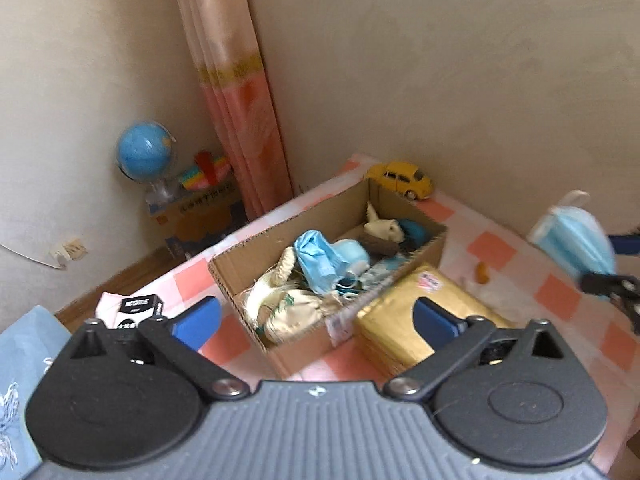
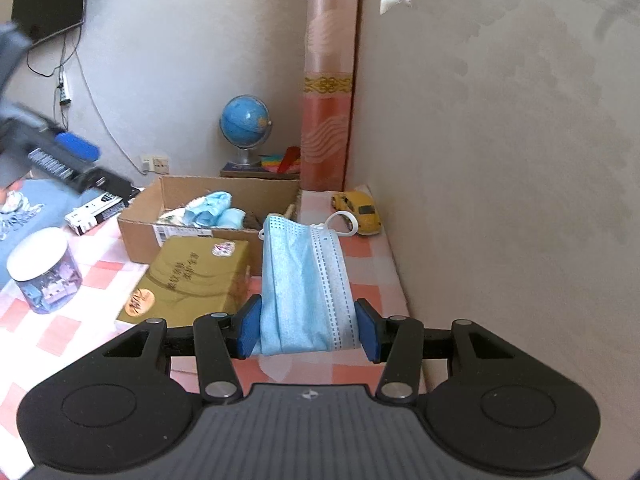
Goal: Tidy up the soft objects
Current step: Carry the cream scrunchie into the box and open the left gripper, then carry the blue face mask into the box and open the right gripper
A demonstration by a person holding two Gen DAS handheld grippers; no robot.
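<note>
Right gripper (image 2: 306,326): its two blue pads are closing on a folded blue mask (image 2: 304,280), pinching it at its near end; the pads are standing only as far apart as the bunched cloth is thick.
Mask: it is lying lengthwise along the fingers, pointing away from the wrist camera, its white ear loop (image 2: 342,222) hanging past the far end. From the left wrist view the same mask (image 1: 576,242) is showing at the right edge, held off the table in the right gripper (image 1: 600,280).
Left gripper (image 1: 316,320): its jaws are standing wide apart and gripping nothing, with the box and the gold pack showing between them.
Box (image 1: 248,256): this open cardboard box is sitting on the checked tablecloth (image 1: 496,248) and is holding a heap of soft things, among them crumpled blue masks (image 1: 320,260) and pale cloth bags (image 1: 288,308). In the right wrist view the box (image 2: 140,224) is lying ahead and left of the held mask.
Gold pack (image 2: 192,280): it is lying against the box's near side, just left of the held mask.
Toy car (image 2: 360,208): the yellow car is sitting at the table's far corner by the wall, beyond the mask's loop.
Jar (image 2: 42,268): it is standing at the left of the table, well apart from the mask.
Globe (image 2: 245,120): it is standing behind the box, beside the curtain (image 2: 328,120).
</note>
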